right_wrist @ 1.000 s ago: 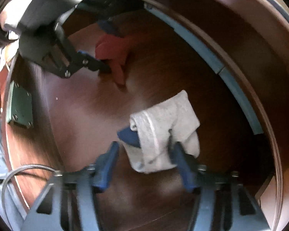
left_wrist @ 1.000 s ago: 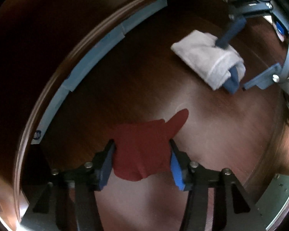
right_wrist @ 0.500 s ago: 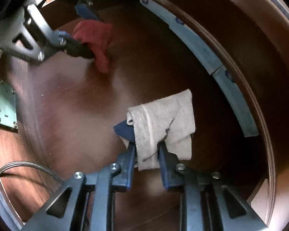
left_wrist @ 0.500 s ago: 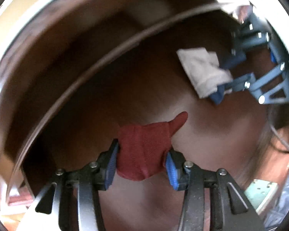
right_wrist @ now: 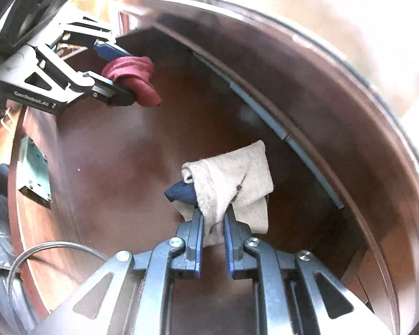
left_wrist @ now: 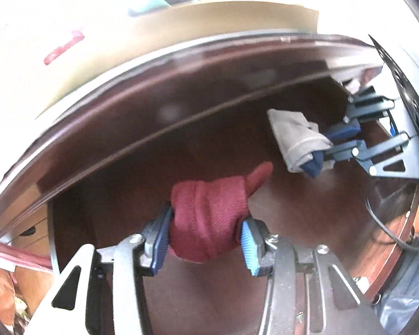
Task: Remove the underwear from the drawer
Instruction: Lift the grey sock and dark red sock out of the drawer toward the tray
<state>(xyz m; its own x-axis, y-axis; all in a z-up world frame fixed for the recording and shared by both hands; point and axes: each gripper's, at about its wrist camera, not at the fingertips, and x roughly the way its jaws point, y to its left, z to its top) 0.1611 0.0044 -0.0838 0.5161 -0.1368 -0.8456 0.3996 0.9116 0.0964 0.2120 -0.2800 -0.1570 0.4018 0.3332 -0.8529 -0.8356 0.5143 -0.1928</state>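
My left gripper (left_wrist: 205, 240) is shut on a folded dark red underwear (left_wrist: 209, 217) and holds it above the floor of the dark wooden drawer (left_wrist: 307, 217). It also shows in the right wrist view (right_wrist: 117, 69) with the red underwear (right_wrist: 134, 79). My right gripper (right_wrist: 213, 229) is shut on a folded grey underwear with a navy part (right_wrist: 231, 187), lifted off the drawer floor (right_wrist: 111, 167). In the left wrist view the right gripper (left_wrist: 340, 142) holds the grey underwear (left_wrist: 296, 142) at the right.
The drawer's back wall (left_wrist: 153, 106) curves across the top, with a pale blue strip (right_wrist: 265, 117) along it. A green metal bracket (right_wrist: 35, 178) sits on the drawer's front wall. A cable (right_wrist: 42, 254) hangs at the lower left. Bright clutter (left_wrist: 56, 28) lies beyond the drawer.
The right gripper closed on the grey underwear. Both grippers have risen with their underwear, and the drawer's back rim and the room beyond have come into view.
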